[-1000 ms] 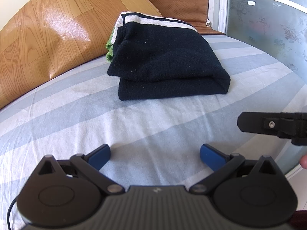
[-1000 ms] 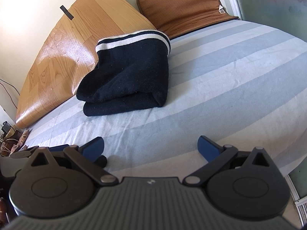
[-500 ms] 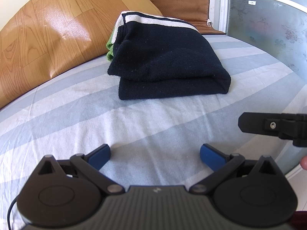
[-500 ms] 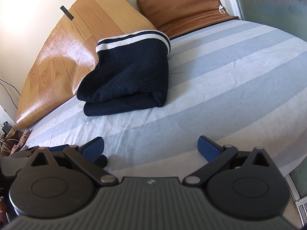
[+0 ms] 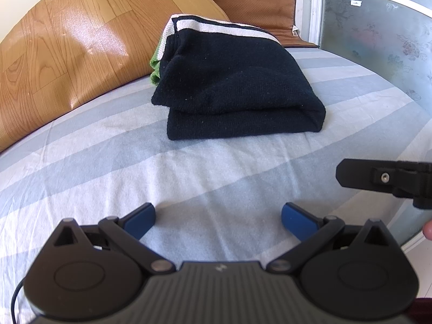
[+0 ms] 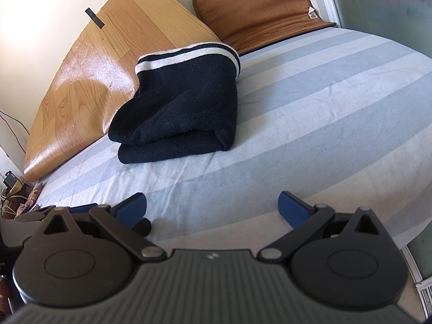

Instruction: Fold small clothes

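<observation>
On striped cotton sheet (image 5: pixel 189 183), fuzzy navy knit garment (image 5: pixel 237 91) lies folded thick.

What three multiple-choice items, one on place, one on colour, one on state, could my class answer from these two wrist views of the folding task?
1. Where does the dark garment lie?
A. on the striped bedsheet, ahead of both grippers
B. between the left gripper's fingers
C. on the floor

2. What colour is the band along the garment's far edge?
A. red
B. white
C. yellow

3. How does the left gripper stand?
A. shut on the garment
B. shut on the sheet
C. open, holding nothing

Answers:
1. A: both views show it resting on the sheet near the wooden board, apart from the grippers.
2. B: a white stripe runs across its far edge.
3. C: its blue fingers are spread with only sheet between them; the right gripper stands the same way.
</observation>
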Tool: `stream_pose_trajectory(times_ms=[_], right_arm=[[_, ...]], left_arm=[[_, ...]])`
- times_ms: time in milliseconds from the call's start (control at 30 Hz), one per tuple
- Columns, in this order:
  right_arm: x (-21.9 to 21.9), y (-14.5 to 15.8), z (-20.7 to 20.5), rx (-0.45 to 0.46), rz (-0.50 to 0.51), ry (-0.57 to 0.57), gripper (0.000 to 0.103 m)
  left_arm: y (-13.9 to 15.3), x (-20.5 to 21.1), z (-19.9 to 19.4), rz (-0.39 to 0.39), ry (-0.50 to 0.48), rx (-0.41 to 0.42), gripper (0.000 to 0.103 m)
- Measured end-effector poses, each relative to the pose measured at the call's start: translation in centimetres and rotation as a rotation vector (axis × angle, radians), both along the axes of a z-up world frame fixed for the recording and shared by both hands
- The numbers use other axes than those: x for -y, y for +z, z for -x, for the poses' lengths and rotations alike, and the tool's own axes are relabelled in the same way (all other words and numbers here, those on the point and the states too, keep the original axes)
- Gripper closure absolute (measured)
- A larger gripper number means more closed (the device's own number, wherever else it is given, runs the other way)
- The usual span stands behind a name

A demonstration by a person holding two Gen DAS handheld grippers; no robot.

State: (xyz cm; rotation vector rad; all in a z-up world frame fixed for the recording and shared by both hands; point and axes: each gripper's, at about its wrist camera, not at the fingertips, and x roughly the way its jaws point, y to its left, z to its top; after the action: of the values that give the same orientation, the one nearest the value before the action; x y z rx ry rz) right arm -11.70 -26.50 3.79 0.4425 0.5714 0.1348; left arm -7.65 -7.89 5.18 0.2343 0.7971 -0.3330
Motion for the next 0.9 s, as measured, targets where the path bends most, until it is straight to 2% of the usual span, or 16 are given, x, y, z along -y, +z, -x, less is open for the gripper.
stream_pose_trajectory(times_ms=[633, 900], right_arm=[[0.44, 0.11, -0.14, 0.011, 0.010, 0.006, 0.000], [0.56, 0.25, -0.04, 0.028, 0.020, 0.016, 0.000]], left_arm=[[0.06, -0.12, 0.04, 0.000, 0.000, -0.001, 0.000], [0.43, -0.59, -0.09, 0.010, 0.038, -0.012, 0.000]])
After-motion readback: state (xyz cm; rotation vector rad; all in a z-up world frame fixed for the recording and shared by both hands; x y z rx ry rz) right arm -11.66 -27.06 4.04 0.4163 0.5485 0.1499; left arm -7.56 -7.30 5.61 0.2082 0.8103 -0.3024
